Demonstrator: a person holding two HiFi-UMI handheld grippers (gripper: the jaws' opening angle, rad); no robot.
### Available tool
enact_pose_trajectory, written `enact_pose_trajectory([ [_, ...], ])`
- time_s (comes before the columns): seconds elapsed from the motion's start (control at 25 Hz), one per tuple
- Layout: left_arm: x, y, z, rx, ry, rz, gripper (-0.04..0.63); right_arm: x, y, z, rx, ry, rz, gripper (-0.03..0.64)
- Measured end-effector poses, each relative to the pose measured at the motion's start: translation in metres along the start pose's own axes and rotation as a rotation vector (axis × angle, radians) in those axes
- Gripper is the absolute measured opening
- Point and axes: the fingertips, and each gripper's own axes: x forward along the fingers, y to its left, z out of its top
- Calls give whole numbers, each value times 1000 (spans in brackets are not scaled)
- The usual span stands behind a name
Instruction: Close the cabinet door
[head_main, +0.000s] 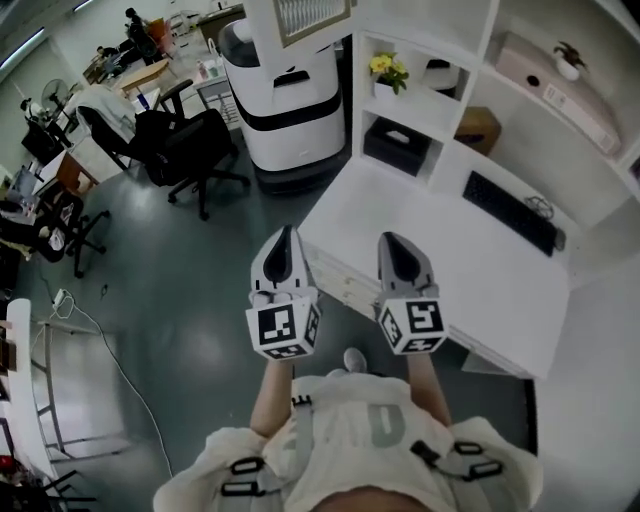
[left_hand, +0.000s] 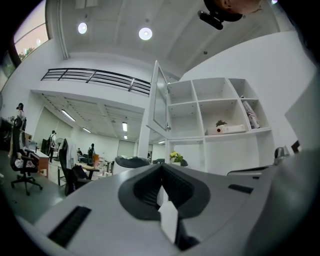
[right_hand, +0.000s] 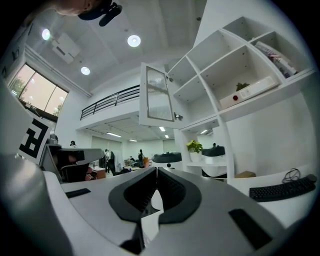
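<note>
The cabinet door (head_main: 312, 18), white-framed with a ribbed glass panel, hangs open above the white shelving; it also shows in the left gripper view (left_hand: 159, 100) and in the right gripper view (right_hand: 160, 95). Both grippers are held side by side at waist height and point level toward the shelving, well short of the door. The left gripper (head_main: 287, 232) has its jaws together with nothing between them (left_hand: 161, 166). The right gripper (head_main: 392, 240) is likewise shut and empty (right_hand: 156, 170).
A white desk (head_main: 450, 280) stands just ahead on the right with a black keyboard (head_main: 510, 212). The shelf cells hold yellow flowers (head_main: 388, 68) and a black box (head_main: 398, 145). A white machine (head_main: 290, 100) stands left of the shelving, with office chairs (head_main: 190, 150) beyond.
</note>
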Motion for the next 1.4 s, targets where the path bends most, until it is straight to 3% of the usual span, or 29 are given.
enact_pose_trajectory([
  [0.2, -2, 23, 2, 5, -2, 75, 5, 20, 18, -3, 34, 25, 93, 5],
  [0.36, -1, 33, 2, 4, -5, 114, 5, 31, 17, -6, 46, 37, 108, 5],
  [0.84, 4, 38, -8, -7, 11, 134, 5, 37, 14, -19, 66, 69, 135, 6],
  [0.88, 5, 38, -7, -6, 10, 131, 5, 37, 15, -20, 72, 72, 142, 21],
  [0.96, 6, 37, -6, -4, 8, 127, 5, 40, 17, -24, 85, 84, 166, 184],
  [1.08, 8, 36, -6, -3, 9, 120, 6, 42, 18, -33, 86, 107, 168, 264],
  [1.24, 11, 36, -8, -2, 12, 114, 5, 43, 20, -44, 99, 135, 176, 310],
  [1.4, 10, 39, -7, -1, 13, 115, 5, 44, 22, -51, 115, 166, 179, 314],
])
